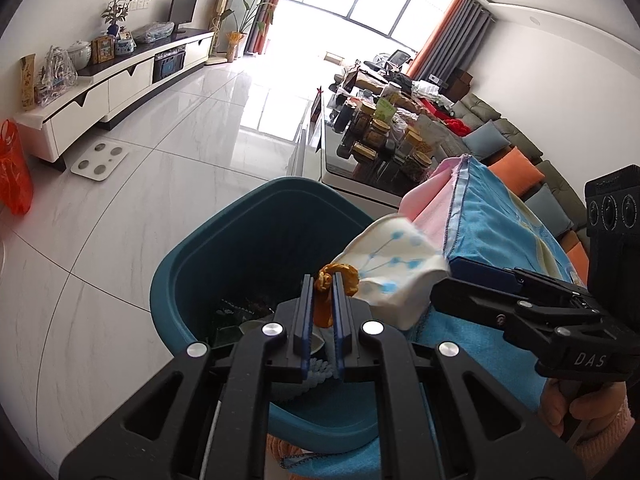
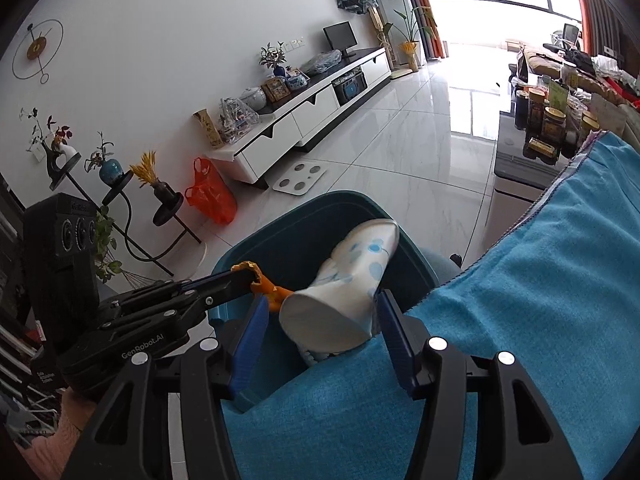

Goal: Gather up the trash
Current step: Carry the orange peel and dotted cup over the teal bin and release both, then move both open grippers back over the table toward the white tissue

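The orange peel is pinched by the left gripper, and the paper cup sits loose between the spread right gripper, so the cup could be dropped beside the bin.

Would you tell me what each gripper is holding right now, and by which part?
The left gripper pinches an orange peel near its middle. The paper cup lies between the right gripper's fingers, but no pad visibly presses it, so no hold shows.

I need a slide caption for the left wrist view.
Left gripper holds orange peel over teal bin.
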`<action>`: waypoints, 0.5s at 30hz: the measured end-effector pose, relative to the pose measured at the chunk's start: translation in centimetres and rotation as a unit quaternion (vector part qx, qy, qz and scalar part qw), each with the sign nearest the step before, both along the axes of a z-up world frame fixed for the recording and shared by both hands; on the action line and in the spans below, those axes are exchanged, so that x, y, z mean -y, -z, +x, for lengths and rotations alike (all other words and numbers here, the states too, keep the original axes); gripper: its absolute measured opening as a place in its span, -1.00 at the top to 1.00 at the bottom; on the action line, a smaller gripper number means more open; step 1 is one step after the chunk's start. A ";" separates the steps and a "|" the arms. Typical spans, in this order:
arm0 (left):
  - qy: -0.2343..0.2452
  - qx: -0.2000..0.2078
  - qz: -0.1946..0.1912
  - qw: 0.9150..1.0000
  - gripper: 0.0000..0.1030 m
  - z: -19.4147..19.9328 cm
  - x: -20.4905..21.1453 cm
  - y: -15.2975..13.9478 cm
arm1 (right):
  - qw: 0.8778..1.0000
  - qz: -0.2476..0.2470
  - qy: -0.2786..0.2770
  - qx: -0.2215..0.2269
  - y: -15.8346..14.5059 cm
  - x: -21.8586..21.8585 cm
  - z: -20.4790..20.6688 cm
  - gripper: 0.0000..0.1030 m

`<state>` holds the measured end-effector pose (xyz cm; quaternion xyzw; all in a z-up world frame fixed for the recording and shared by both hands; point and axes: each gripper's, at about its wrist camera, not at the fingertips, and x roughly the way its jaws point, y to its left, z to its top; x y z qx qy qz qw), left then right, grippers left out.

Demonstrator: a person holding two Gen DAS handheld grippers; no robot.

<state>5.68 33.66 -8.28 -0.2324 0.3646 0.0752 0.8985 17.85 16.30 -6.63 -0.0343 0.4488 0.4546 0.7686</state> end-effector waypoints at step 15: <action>-0.005 0.002 0.003 1.000 0.50 0.7 0.9 1.3 | 1.000 0.020 0.005 0.000 -0.5 3.2 -0.5 -0.05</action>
